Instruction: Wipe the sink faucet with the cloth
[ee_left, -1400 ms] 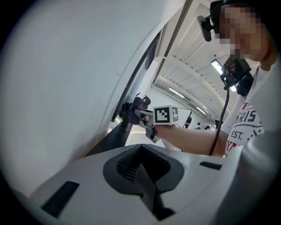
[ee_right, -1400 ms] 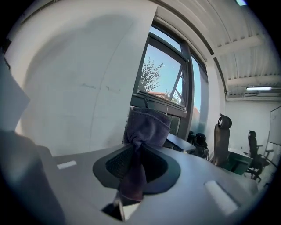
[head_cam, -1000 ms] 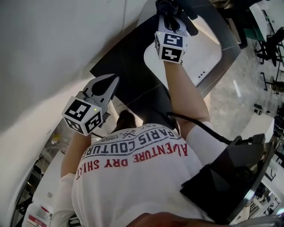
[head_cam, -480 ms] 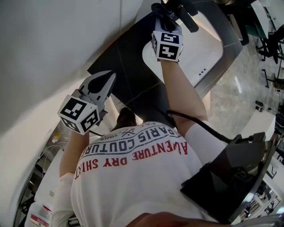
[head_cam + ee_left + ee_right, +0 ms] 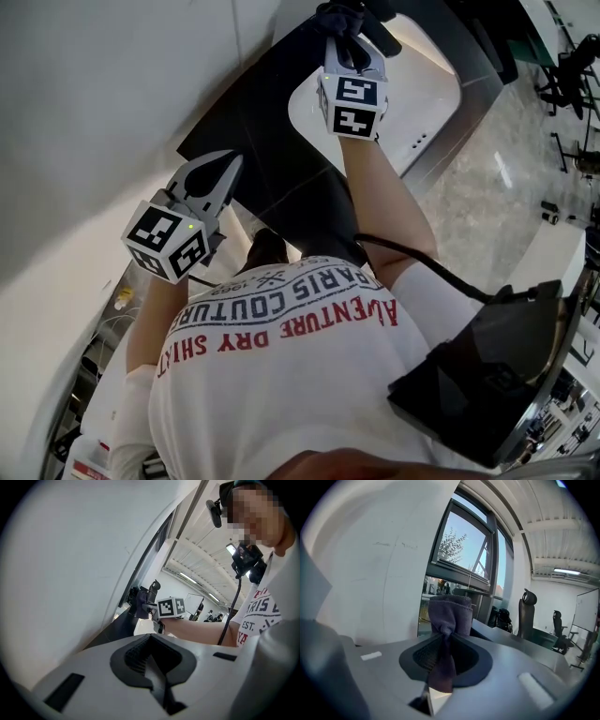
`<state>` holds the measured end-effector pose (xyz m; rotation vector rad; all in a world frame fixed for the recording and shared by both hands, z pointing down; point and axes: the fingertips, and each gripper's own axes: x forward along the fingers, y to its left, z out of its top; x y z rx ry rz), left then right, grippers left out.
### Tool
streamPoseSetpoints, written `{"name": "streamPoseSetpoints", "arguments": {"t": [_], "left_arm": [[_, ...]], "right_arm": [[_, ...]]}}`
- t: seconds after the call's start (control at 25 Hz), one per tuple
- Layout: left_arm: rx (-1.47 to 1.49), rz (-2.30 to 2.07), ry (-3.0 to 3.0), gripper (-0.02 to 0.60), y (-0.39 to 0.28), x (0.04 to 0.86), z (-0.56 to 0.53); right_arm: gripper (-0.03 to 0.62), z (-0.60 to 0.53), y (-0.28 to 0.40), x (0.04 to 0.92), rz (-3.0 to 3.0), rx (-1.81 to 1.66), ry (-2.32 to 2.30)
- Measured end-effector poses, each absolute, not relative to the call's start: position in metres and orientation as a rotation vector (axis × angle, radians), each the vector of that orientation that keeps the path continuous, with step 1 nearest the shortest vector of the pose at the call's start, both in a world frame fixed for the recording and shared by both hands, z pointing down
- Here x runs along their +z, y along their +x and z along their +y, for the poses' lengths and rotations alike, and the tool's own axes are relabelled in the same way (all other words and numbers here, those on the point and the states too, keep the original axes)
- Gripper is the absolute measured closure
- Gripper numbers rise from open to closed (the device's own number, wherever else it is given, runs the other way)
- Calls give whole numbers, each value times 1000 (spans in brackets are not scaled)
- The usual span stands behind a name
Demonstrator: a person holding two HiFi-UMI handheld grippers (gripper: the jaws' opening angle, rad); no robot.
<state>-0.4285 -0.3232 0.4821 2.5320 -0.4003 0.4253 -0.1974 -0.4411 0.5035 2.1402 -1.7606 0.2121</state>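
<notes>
Pinched the dark purple cloth (image 5: 449,613) between the closed jaws of the right gripper (image 5: 442,658), with a bunch standing above them. Held it at the black faucet (image 5: 386,39) on the far edge of the dark counter (image 5: 262,122), above the white sink (image 5: 436,89); could not tell whether touching. Hung the left gripper (image 5: 151,663) near the counter's left corner, jaws pressed together on nothing.

The person wears a white T-shirt (image 5: 281,384) with red and grey lettering; a black cable (image 5: 422,261) crosses its right sleeve.
</notes>
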Motion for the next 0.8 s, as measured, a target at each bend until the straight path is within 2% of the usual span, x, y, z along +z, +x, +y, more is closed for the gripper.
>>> {"name": "streamPoseSetpoints", "arguments": {"t": [0.32,0.8], "left_arm": [[444,-366,2532,583,-415,500,-313],[441,-302,2562,583,-394,476,-275]], "right_arm": [[543,-414,-172,514,-1704,184,2174],[543,-340,-153,494,-1710,182,2184]]}}
